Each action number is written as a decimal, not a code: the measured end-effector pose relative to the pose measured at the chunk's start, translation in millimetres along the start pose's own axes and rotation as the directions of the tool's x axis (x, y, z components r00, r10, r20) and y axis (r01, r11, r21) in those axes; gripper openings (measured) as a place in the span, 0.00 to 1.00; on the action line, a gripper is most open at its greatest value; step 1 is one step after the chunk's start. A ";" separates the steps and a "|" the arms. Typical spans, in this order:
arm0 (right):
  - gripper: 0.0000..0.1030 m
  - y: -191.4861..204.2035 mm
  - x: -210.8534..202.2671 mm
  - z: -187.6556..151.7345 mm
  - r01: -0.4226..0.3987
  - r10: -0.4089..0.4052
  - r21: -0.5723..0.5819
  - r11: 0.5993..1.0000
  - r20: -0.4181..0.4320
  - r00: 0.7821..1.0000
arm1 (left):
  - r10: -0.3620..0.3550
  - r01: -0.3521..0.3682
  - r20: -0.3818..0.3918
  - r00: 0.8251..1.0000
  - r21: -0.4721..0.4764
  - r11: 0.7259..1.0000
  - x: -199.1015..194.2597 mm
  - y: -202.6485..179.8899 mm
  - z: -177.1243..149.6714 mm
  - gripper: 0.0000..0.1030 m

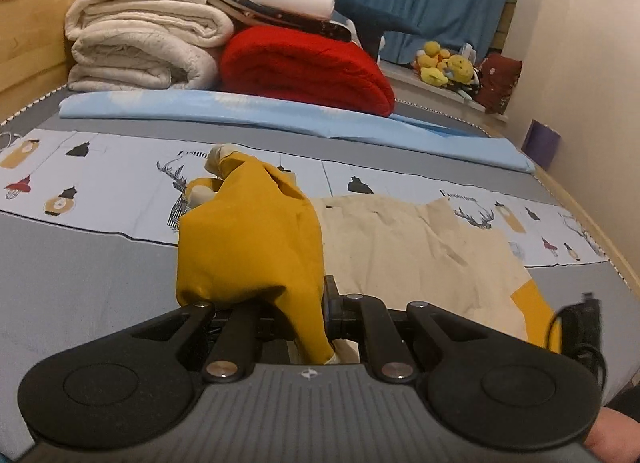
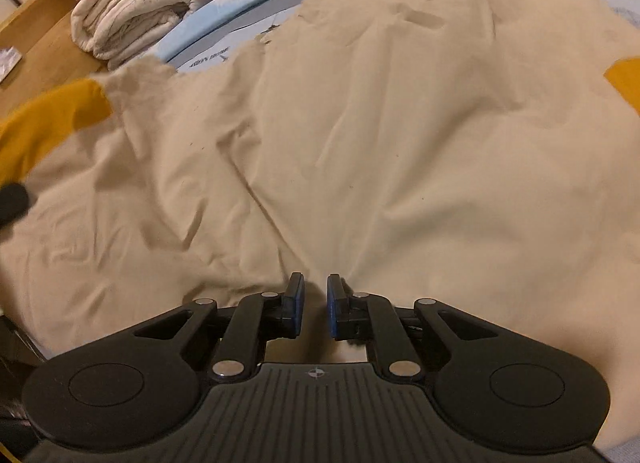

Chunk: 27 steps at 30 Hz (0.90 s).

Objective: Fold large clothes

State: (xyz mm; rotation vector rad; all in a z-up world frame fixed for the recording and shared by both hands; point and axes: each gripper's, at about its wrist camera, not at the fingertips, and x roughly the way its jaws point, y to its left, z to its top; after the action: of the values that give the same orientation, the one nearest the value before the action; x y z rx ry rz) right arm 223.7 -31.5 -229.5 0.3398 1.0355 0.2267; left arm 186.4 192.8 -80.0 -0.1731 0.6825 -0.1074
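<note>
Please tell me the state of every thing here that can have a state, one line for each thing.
left gripper: shut on the mustard sleeve.
mustard sleeve: lifted, bunched, draped over the fingers.
right gripper: narrow gap; grip on cloth unclear.
cream garment: spread on the bed, wrinkled, unfolded.
red blanket: folded.
white blankets: folded, stacked.

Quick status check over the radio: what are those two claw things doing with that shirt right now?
Left gripper shut on mustard sleeve, lifted off bed. Right gripper over cream body, fingers narrowly apart, no clear grip. Nothing in the way; folded blankets well clear.
</note>
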 end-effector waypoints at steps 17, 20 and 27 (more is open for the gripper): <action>0.14 -58.9 -251.5 25.2 0.291 -0.055 -0.227 0.930 0.695 0.717 | -0.042 0.033 0.127 0.991 0.071 0.997 -5.4 -78.7 7.3 0.11; 0.14 -94.9 -290.8 27.6 0.397 -0.090 -0.225 0.890 0.766 0.636 | -0.109 0.081 0.193 0.975 0.150 0.985 -10.0 -121.3 3.0 0.08; 0.14 -179.3 -316.5 18.6 0.459 -0.251 -0.066 0.886 0.764 0.594 | -0.308 0.211 0.203 0.930 0.392 0.895 4.6 -238.4 -27.8 0.08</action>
State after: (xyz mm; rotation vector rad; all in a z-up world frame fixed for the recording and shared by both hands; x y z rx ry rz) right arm 87.9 -308.4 -35.7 -0.0449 0.2215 -0.1553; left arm 162.3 -45.0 -57.8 0.0809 0.3622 -0.4616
